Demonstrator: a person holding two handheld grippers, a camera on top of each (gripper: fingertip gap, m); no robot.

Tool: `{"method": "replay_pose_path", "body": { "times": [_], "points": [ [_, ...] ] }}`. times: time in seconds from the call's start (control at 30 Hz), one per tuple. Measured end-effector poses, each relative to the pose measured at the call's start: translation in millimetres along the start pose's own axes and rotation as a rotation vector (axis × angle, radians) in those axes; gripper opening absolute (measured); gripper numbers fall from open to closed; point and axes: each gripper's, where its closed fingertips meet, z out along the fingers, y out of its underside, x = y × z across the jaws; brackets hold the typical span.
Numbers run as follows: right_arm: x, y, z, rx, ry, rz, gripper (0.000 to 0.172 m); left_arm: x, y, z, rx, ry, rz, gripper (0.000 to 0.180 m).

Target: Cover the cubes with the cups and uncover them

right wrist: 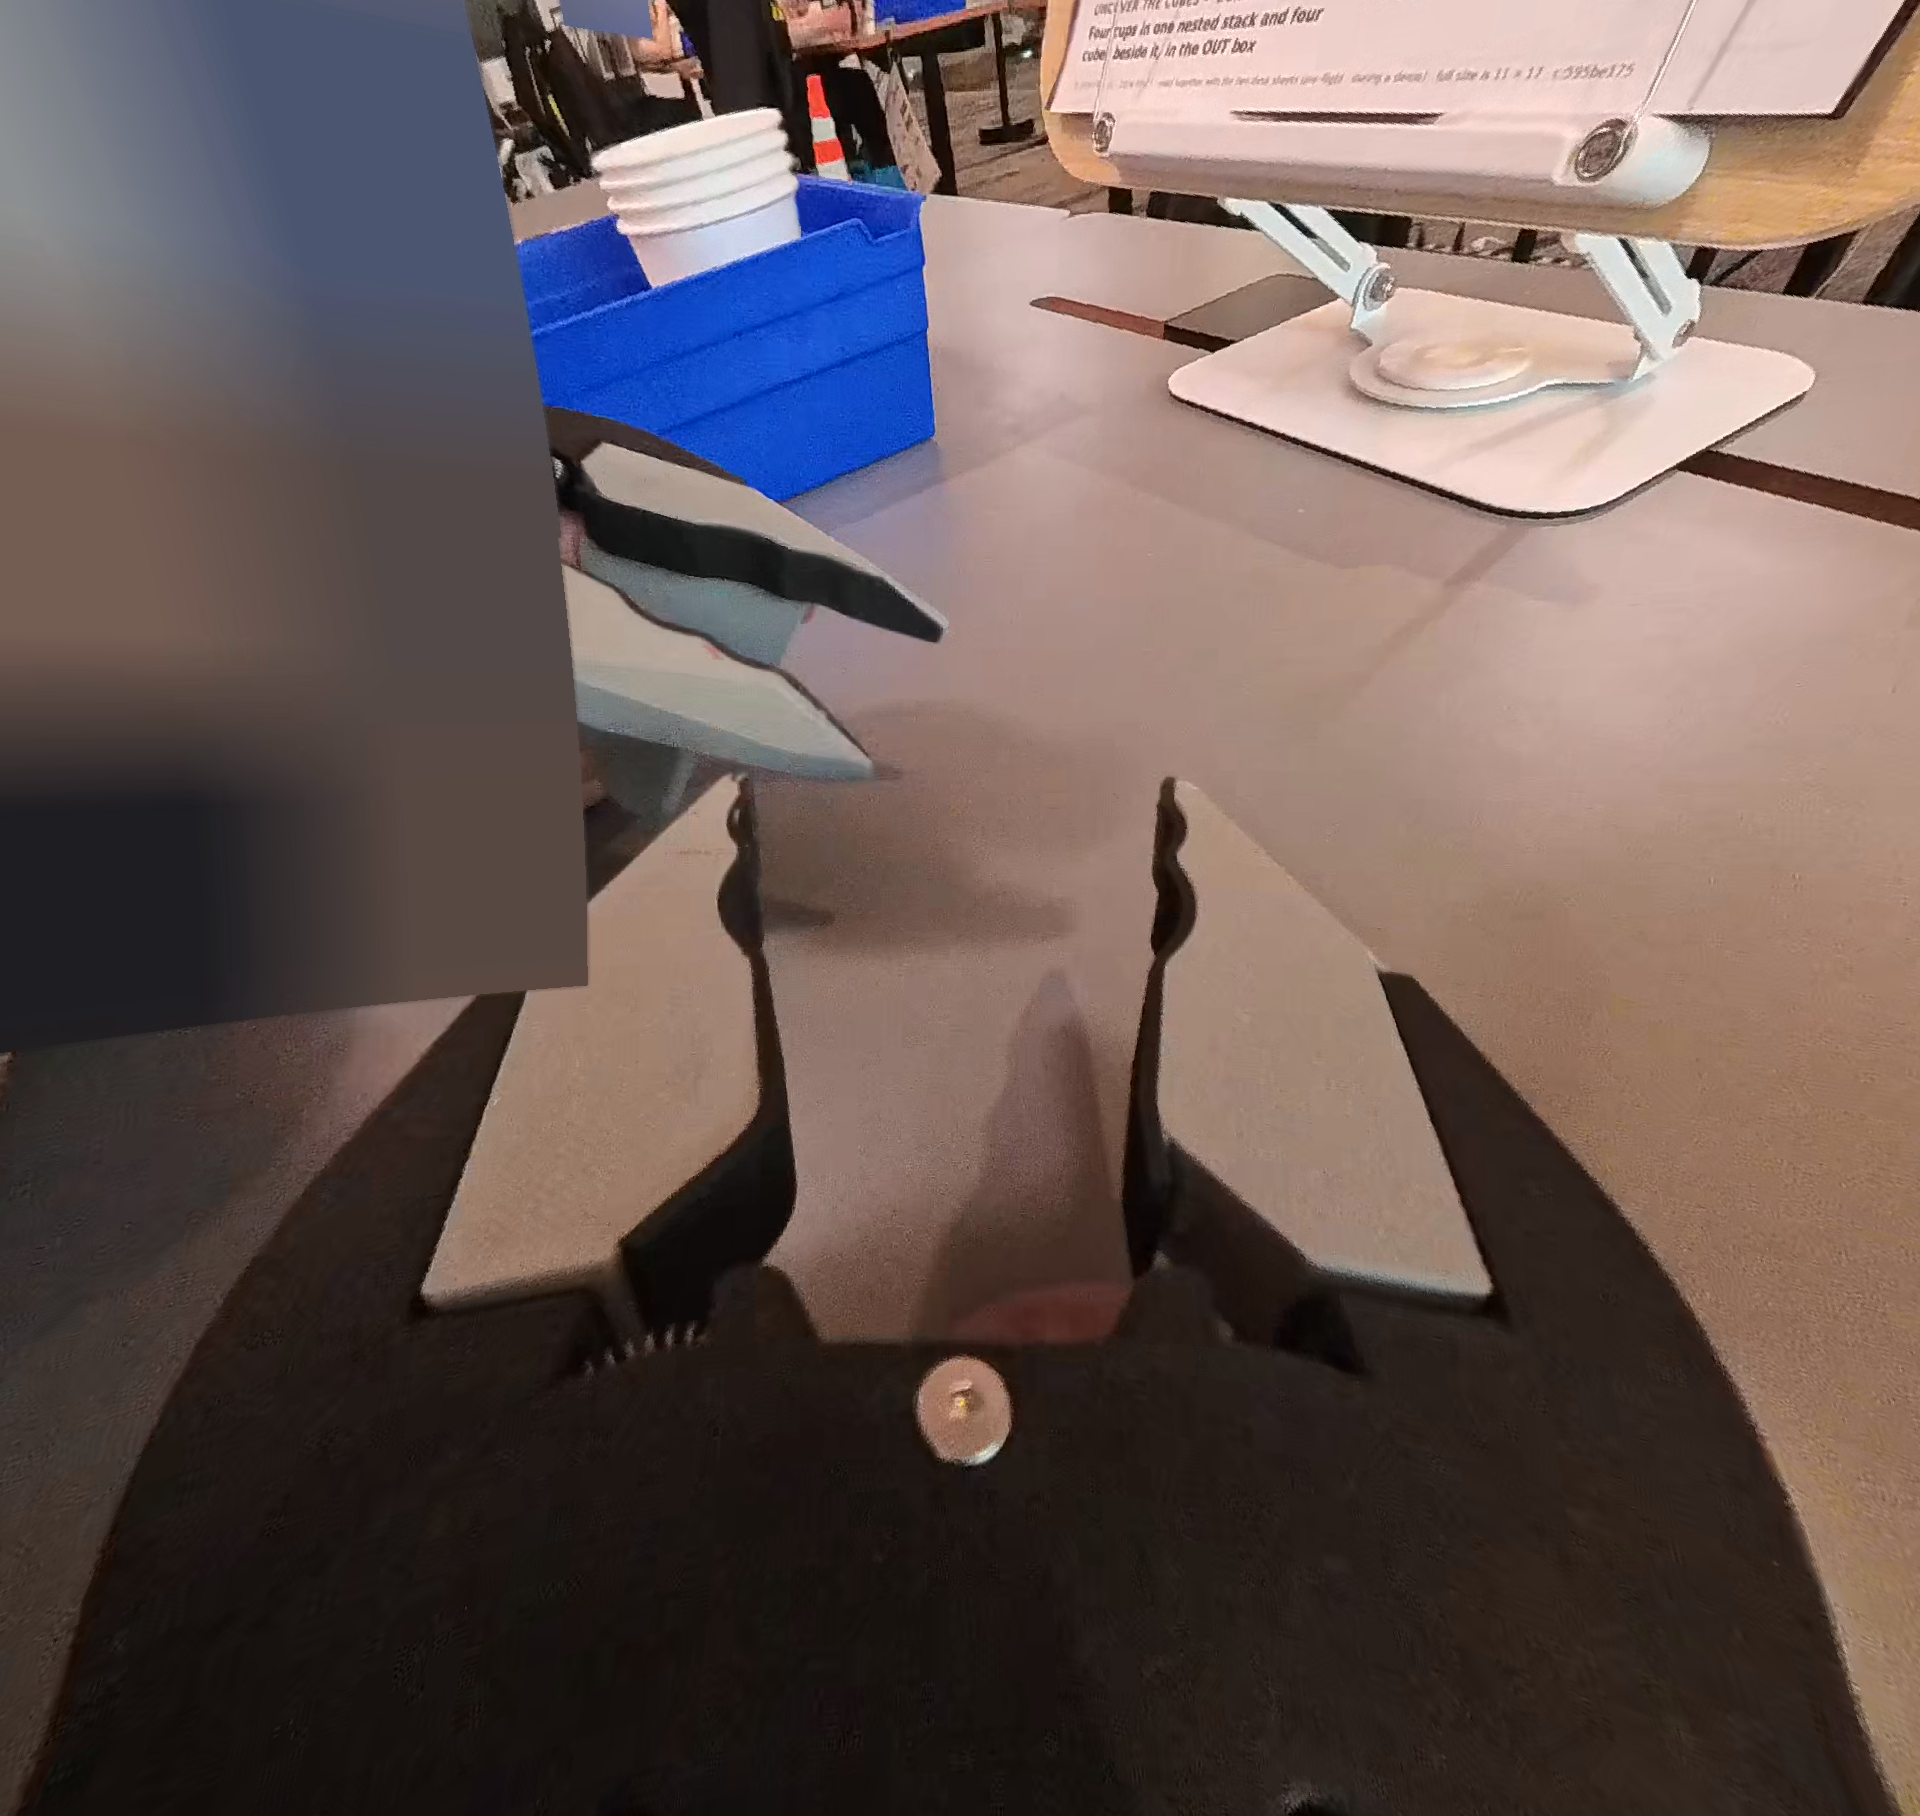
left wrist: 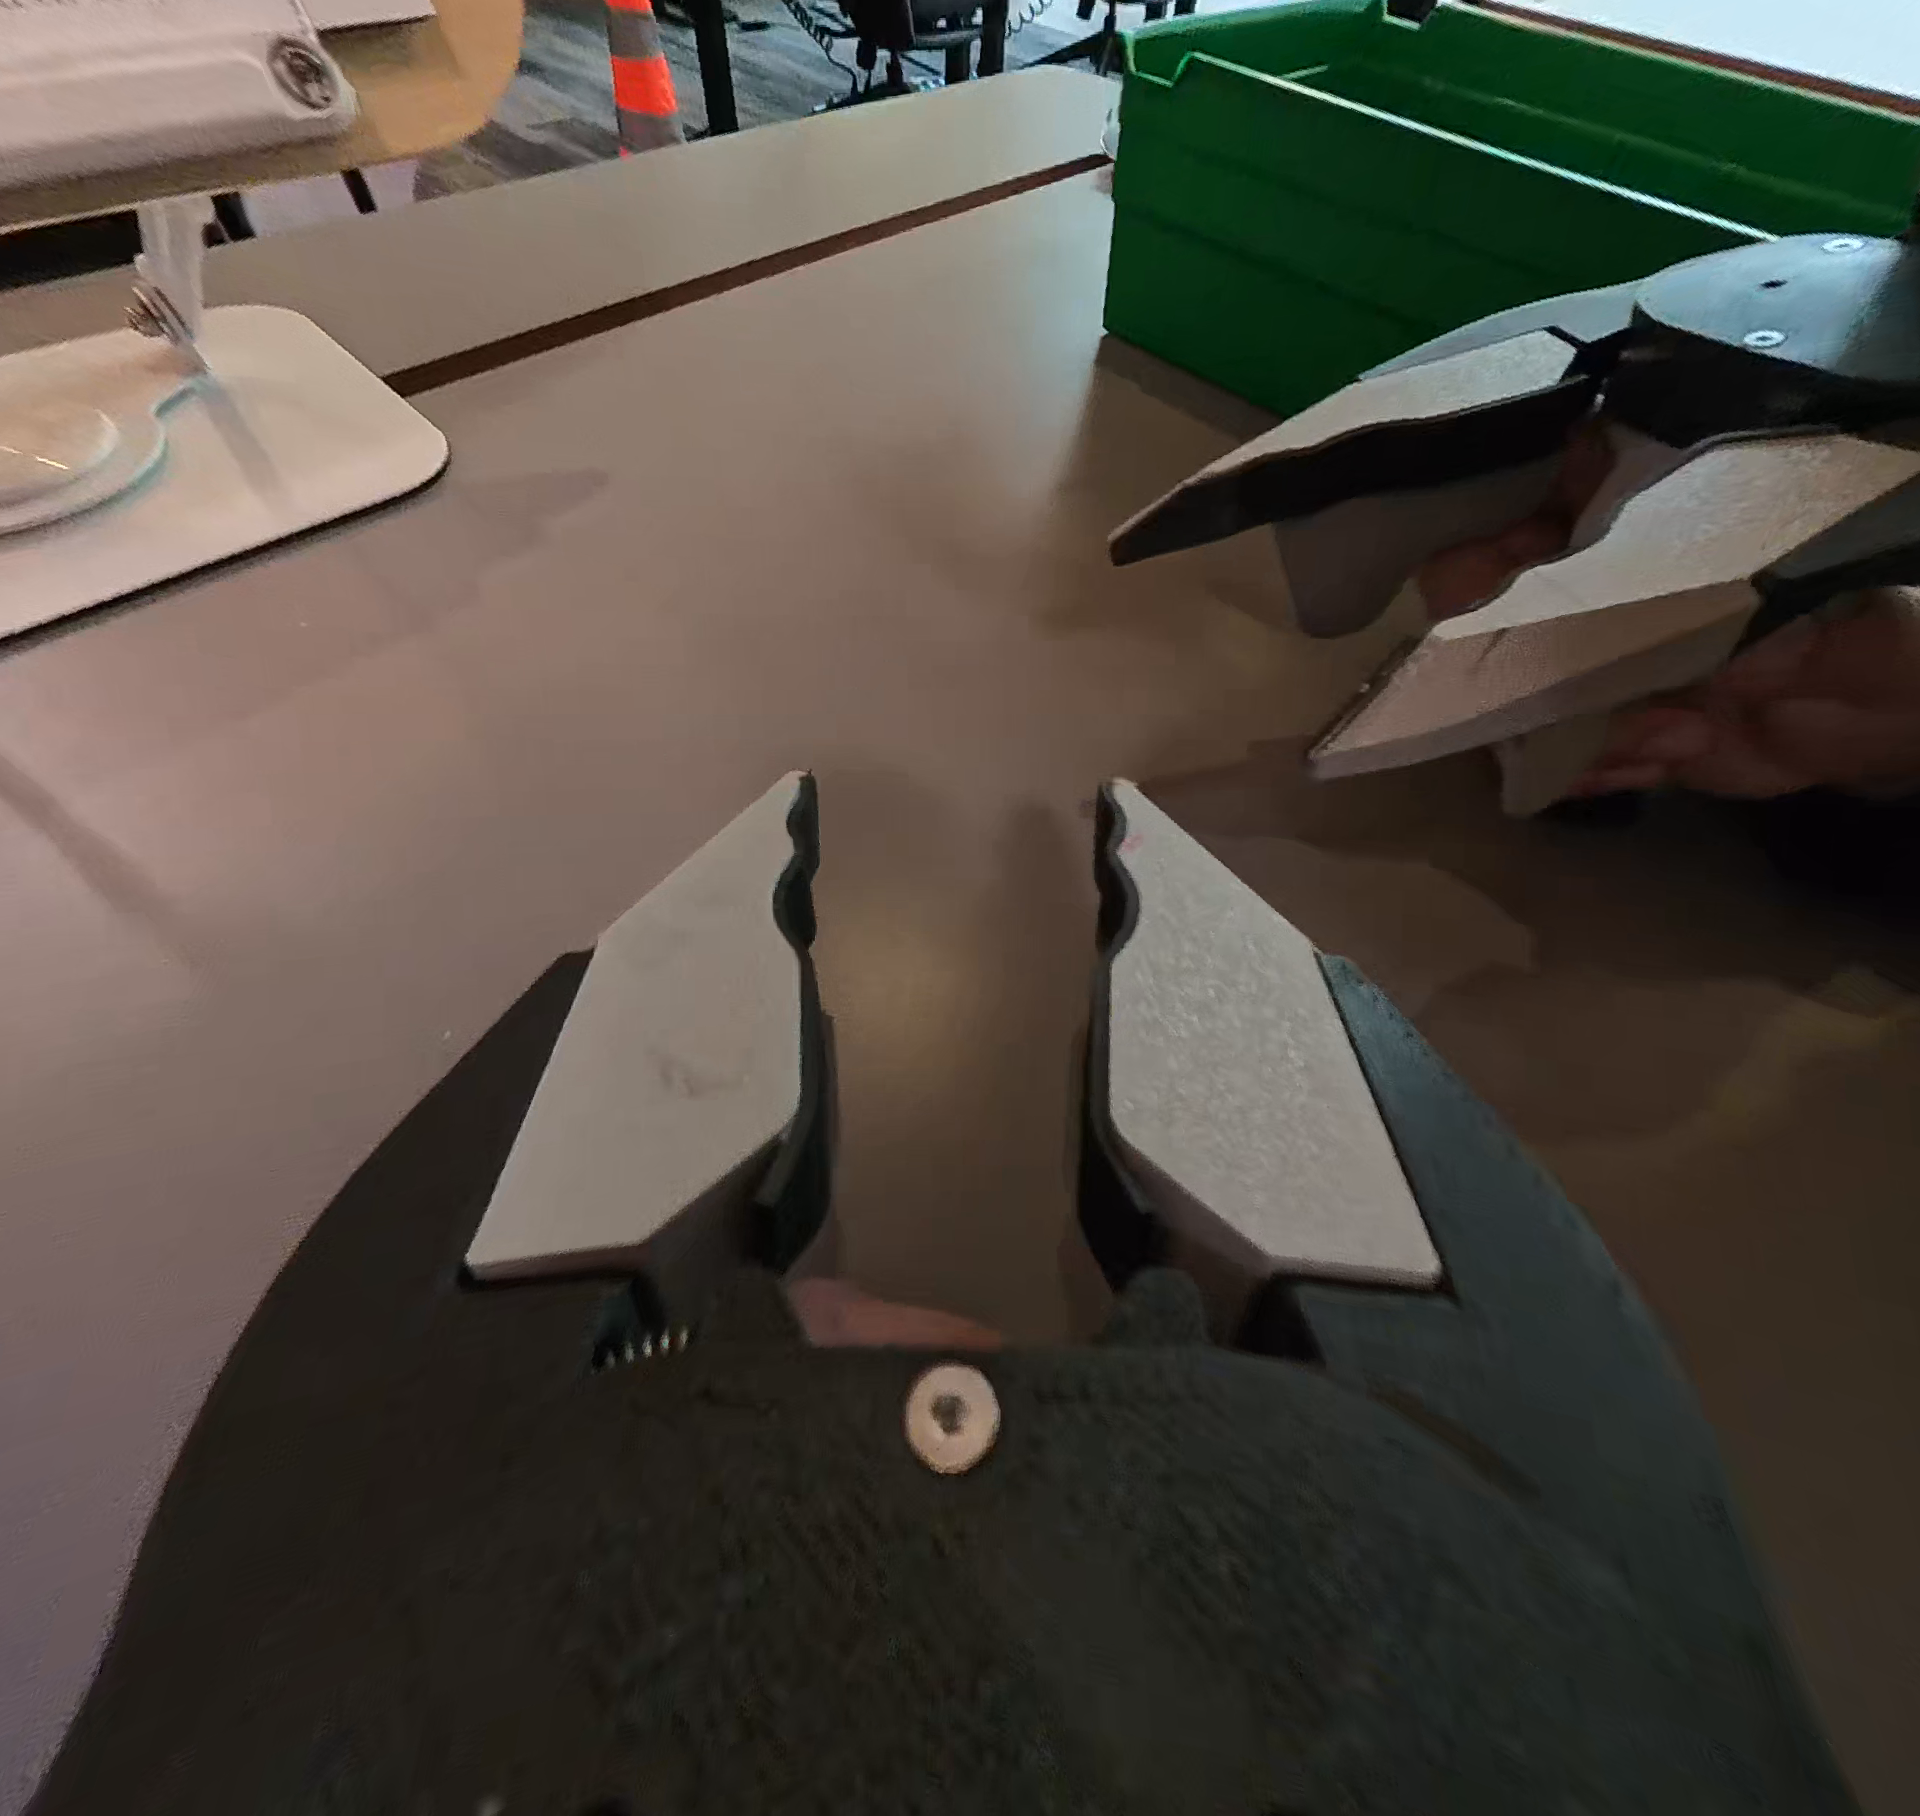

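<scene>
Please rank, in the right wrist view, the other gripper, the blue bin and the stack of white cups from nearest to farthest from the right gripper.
From the open right gripper:
1. Left gripper, just ahead on the left, open.
2. Blue bin, farther back on the left.
3. Stack of white cups, standing inside the bin, toward its back.

The smooth grey-brown worktop (left wrist: 727, 540) has a soft sheen that mirrors light. The left tool (left wrist: 956, 800) has a rough, matt black plastic body, grainy pale grey fingers (left wrist: 1247, 1060) and a shiny metal screw (left wrist: 951, 1418). The green plastic bin (left wrist: 1403, 208) and blue plastic bin (right wrist: 748, 343) look smooth and semi-glossy. The stacked white cups (right wrist: 707, 187) look matt.
</scene>
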Motion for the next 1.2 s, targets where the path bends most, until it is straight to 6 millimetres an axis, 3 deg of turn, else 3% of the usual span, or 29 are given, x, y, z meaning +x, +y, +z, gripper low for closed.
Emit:
{"method": "replay_pose_path", "body": {
  "times": [0.23, 0.4, 0.47, 0.63, 0.87, 1.2],
  "points": [
    [-1, 3, 1, -0.019, 0.019, -0.002, 0.072, -2, 0, -2, 0.002, -0.024, 0.092, 0.055],
    [-2, 6, 5, -0.047, -0.002, 0.011, 0.070, 47, 6, -14, 0.001, 0.320, 0.152, 0.057],
    [-3, 5, 5, -0.042, -0.008, 0.013, 0.070, 53, 6, -18, 0.014, 0.354, 0.180, 0.060],
    [0, 6, -1, -0.038, -0.006, 0.012, 0.069, 48, -4, -23, 0.110, 0.260, 0.224, 0.061],
    [11, 5, -10, -0.017, 0.011, 0.086, 0.068, 40, -27, -47, 0.330, 0.140, 0.253, 0.041],
    [3, 14, 0, -0.096, -0.006, -0.004, 0.068, 53, -17, -38, 0.244, 0.236, 0.283, 0.050]
  ]
}}
